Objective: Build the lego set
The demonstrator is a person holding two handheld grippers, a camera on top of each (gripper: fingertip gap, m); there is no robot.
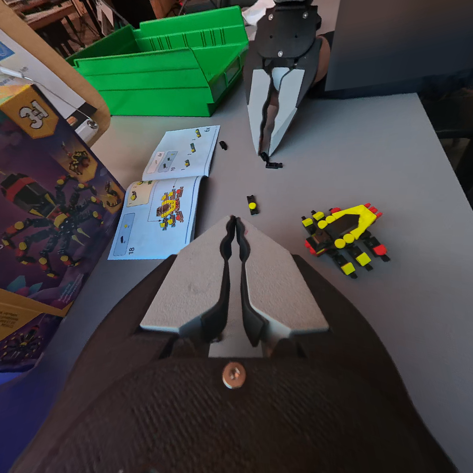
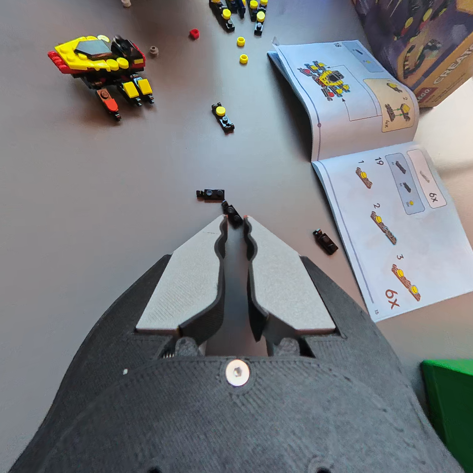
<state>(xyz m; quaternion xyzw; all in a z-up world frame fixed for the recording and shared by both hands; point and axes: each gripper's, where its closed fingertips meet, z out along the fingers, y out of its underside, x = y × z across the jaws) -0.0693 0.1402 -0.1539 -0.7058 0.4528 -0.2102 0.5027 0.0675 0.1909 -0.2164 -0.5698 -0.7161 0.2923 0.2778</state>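
Note:
My right gripper is shut on a small black piece at its tips, low on the grey table. The tip of that piece touches a second black piece lying just ahead. The left wrist view shows the right gripper at the far side, pointing down at the table. My left gripper is shut and empty, above the table's middle. A black plate with a yellow stud lies just ahead of it. The yellow, black and red model sits to its right.
An open instruction booklet lies left of centre, beside the purple set box. Green bins stand behind. Another black piece, two loose yellow studs, a red piece and several studded plates lie scattered. The left gripper's tips are roughly 15 centimetres from the right gripper's.

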